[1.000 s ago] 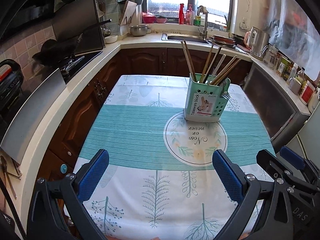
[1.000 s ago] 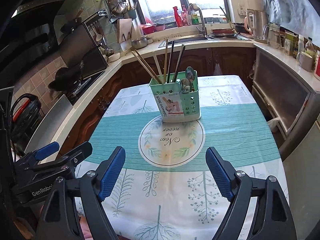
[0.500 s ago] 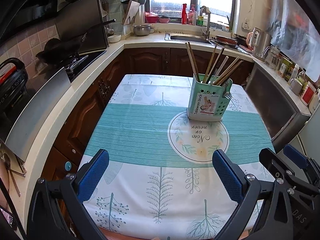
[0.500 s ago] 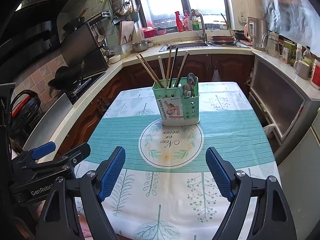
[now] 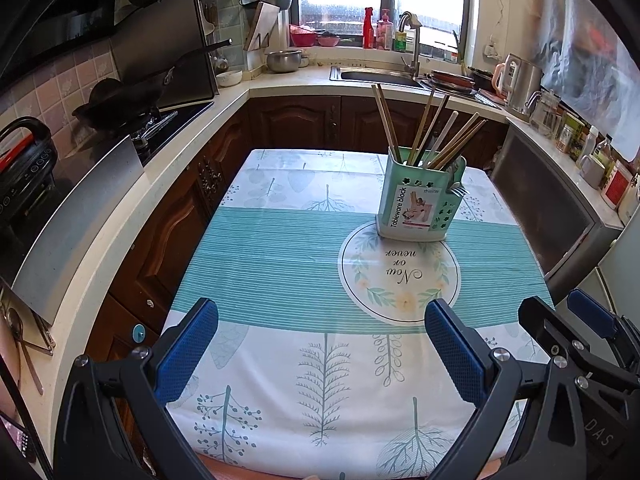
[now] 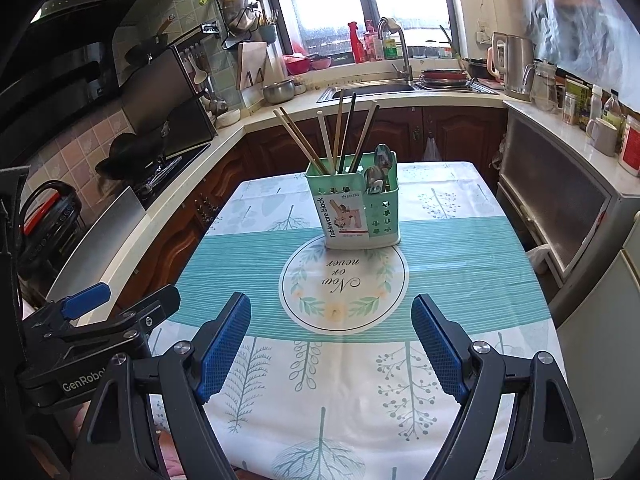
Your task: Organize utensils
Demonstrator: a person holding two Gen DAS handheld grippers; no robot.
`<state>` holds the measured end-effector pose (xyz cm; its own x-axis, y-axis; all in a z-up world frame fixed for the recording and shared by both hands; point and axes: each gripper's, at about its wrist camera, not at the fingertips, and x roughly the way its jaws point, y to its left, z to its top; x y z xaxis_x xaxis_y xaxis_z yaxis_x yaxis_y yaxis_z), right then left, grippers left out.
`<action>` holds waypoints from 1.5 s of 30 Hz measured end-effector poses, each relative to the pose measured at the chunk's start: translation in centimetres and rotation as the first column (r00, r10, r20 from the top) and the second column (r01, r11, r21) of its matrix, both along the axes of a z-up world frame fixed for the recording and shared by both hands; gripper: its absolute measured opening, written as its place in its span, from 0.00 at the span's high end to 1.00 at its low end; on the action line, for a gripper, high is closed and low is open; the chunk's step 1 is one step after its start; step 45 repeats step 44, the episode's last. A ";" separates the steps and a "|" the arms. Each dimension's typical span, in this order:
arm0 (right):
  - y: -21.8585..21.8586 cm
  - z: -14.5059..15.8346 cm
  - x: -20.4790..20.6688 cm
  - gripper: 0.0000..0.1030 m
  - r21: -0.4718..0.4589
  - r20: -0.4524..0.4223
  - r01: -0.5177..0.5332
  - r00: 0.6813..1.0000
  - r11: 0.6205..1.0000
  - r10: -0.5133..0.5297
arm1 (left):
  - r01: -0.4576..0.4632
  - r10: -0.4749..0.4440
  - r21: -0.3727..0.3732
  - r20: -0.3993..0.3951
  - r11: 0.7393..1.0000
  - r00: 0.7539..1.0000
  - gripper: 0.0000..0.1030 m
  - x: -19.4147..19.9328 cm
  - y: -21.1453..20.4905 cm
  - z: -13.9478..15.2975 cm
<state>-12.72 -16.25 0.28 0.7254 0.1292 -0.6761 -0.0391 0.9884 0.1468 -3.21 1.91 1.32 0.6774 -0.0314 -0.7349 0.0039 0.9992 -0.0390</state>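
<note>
A mint-green utensil holder (image 5: 420,206) (image 6: 354,210) stands upright on the table, at the far rim of the round printed motif. Several chopsticks (image 5: 430,130) (image 6: 340,136) lean out of its larger compartment; spoons (image 6: 380,168) fill the smaller side one. My left gripper (image 5: 320,346) hangs open over the near part of the table, nothing between its blue pads. My right gripper (image 6: 331,340) is open too and empty, well short of the holder. Each gripper shows at the edge of the other's view.
The table carries a teal and white cloth (image 5: 280,256) with tree prints. A counter wraps around it: stove with a wok (image 5: 120,100) on the left, sink (image 5: 380,76) at the back, kettle (image 5: 520,84) and jars on the right. A grey cabinet (image 6: 560,208) stands close to the table's right edge.
Both grippers have drawn back and risen, so the holder looks smaller and farther away. Both stay open and empty.
</note>
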 end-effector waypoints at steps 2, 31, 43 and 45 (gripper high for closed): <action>0.1 0.0 0.0 0.18 0.002 -0.005 0.000 1.000 1.000 0.000 | 0.002 -0.002 0.001 -0.005 1.000 1.000 0.01 0.1 0.2 -0.1; 0.1 -1.7 0.8 0.18 0.008 -0.034 0.006 0.999 1.000 -0.005 | 0.005 -0.005 0.010 -0.038 1.000 0.999 0.01 0.5 0.6 -0.8; 0.3 -2.6 1.2 0.18 -0.003 -0.049 -0.001 0.999 1.000 0.001 | -0.003 0.003 0.005 -0.053 1.000 0.999 0.01 0.6 1.2 -1.4; 0.4 -2.7 1.3 0.18 -0.003 -0.051 -0.002 0.999 1.000 0.002 | -0.003 0.003 0.004 -0.056 1.000 0.998 0.01 0.6 1.3 -1.5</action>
